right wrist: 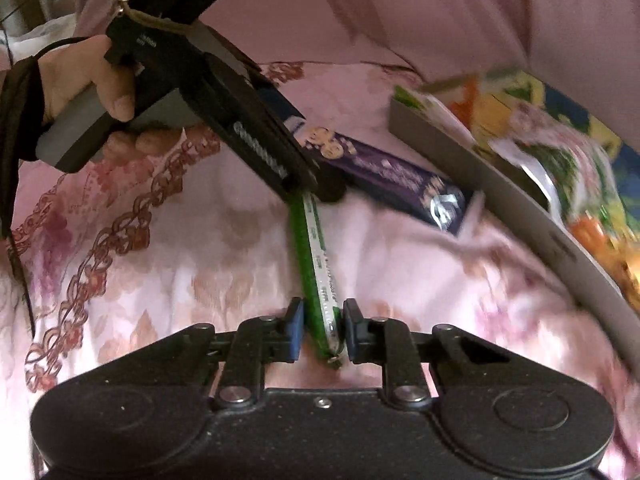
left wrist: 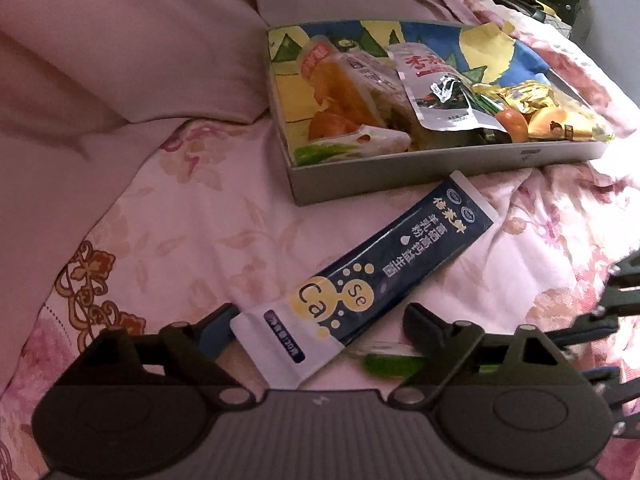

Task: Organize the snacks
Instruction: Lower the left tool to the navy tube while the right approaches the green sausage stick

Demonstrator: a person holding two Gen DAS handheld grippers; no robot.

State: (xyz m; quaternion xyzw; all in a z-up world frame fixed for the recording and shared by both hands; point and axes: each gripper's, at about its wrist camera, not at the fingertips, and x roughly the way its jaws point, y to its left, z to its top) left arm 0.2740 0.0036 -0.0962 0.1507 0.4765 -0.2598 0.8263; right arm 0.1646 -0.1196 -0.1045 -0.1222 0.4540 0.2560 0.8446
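Note:
A navy and white sachet [left wrist: 384,256] lies slanted on the pink floral bedspread, just in front of the grey box [left wrist: 440,168]. My left gripper [left wrist: 316,324] is open, and the sachet's white end lies between its fingers without being pinched. A thin green stick packet [right wrist: 318,264] stands on edge, with my right gripper [right wrist: 322,330] shut on its near end. Its far end reaches under the left gripper [right wrist: 316,188]. The same green stick packet [left wrist: 392,362] shows beside the left gripper's right finger. The right gripper [left wrist: 600,320] appears at the right edge.
The shallow grey box [right wrist: 460,160] has a colourful lining and holds several snack packets, among them an orange pouch [left wrist: 340,92] and a silver pouch [left wrist: 436,92]. A hand [right wrist: 88,80] grips the left tool. A plain pink pillow [left wrist: 120,60] rises behind the bedspread.

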